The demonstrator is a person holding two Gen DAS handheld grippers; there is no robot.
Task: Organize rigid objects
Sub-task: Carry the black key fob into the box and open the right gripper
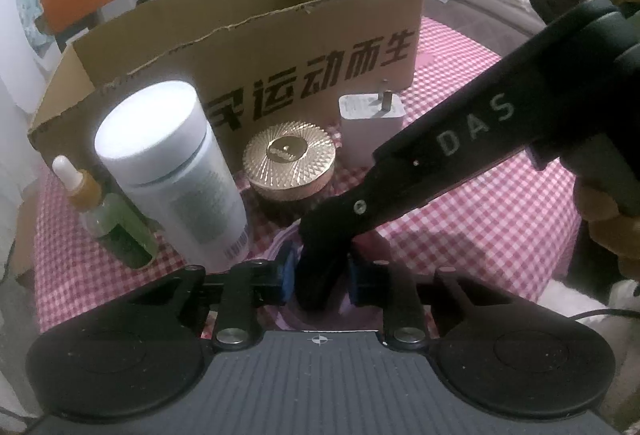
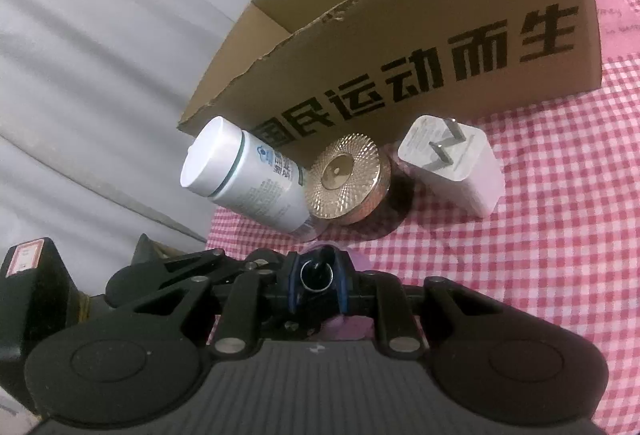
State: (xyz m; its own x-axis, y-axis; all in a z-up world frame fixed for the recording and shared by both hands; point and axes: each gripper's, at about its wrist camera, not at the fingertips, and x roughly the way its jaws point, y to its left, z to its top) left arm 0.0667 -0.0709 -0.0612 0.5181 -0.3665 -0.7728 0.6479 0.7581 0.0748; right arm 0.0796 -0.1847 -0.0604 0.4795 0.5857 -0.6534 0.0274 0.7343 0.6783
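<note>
both grippers meet at one spot at the near edge of the tabletop (image 1: 480, 219), which is covered in a pink check cloth. the left gripper (image 1: 320, 277) is closed down, its blue pads tight against the sides of a black shape that fills the gap. the right gripper (image 2: 318, 285) comes in from the upper right in the left view, held by a hand (image 1: 608, 227), and its tip ends in that same gap. in its own view its blue pads are closed on a small dark piece (image 2: 316, 275) with a silvery ring on its face. i cannot tell what the piece is, nor whether the black shape between the left pads is that piece or the right gripper's tip. something pale purple lies under the pads.

the other things stand in a row beyond the grippers, in front of an open box (image 1: 280, 47) with a torn rim and black printing. from left to right they are:
- a small green dropper bottle (image 1: 114, 223), upright
- a tall white bottle (image 1: 172, 171), upright, just beside the dropper bottle
- a low jar with a ribbed gold lid (image 1: 290, 163)
- a white charger (image 1: 370, 127), prongs up, close to the box wall

no contents show inside the box.
</note>
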